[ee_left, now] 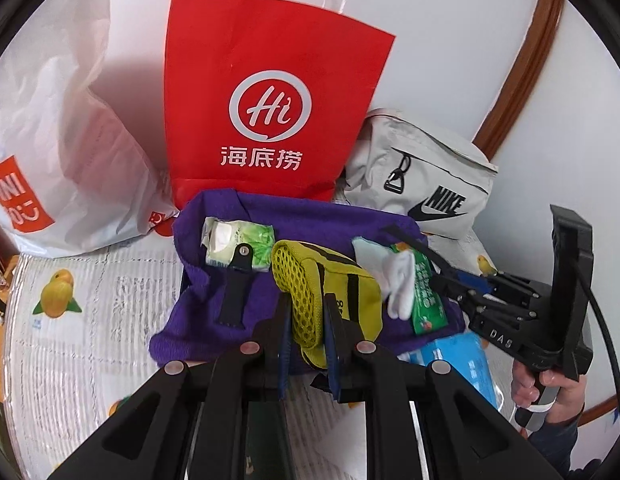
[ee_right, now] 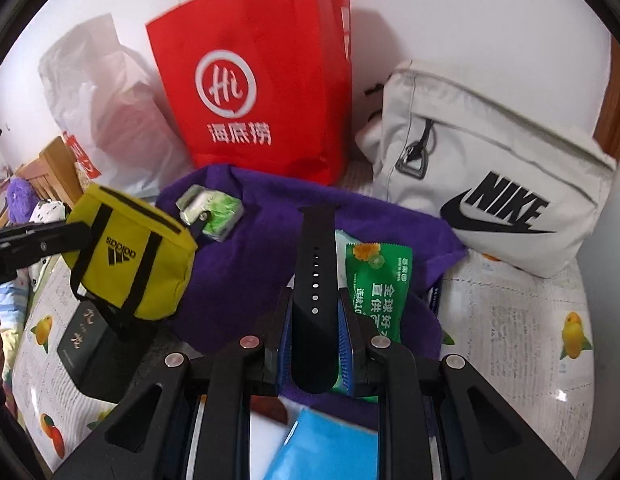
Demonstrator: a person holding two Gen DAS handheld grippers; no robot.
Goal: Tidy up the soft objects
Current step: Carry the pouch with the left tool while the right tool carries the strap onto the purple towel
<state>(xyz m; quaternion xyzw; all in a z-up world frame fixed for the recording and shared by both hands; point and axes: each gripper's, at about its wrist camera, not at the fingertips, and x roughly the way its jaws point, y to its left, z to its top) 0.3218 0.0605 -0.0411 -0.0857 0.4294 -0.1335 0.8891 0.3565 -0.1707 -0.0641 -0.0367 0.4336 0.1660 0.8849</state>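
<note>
Left gripper [ee_left: 305, 316]: pinching yellow Adidas pouch [ee_left: 330, 292] by its mesh end; light, floppy.
Right gripper [ee_right: 314, 320]: clamped on black watch strap [ee_right: 314, 280]; rubbery, bendy, grip mid-length.

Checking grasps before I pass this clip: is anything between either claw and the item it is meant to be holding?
Nothing visible. The left claw is shut directly on the yellow Adidas pouch, lifted above the purple cloth. The right claw is shut directly on the black watch strap, which runs forward between its fingers.

Bright, even light — fisheye warp, dark corners
</note>
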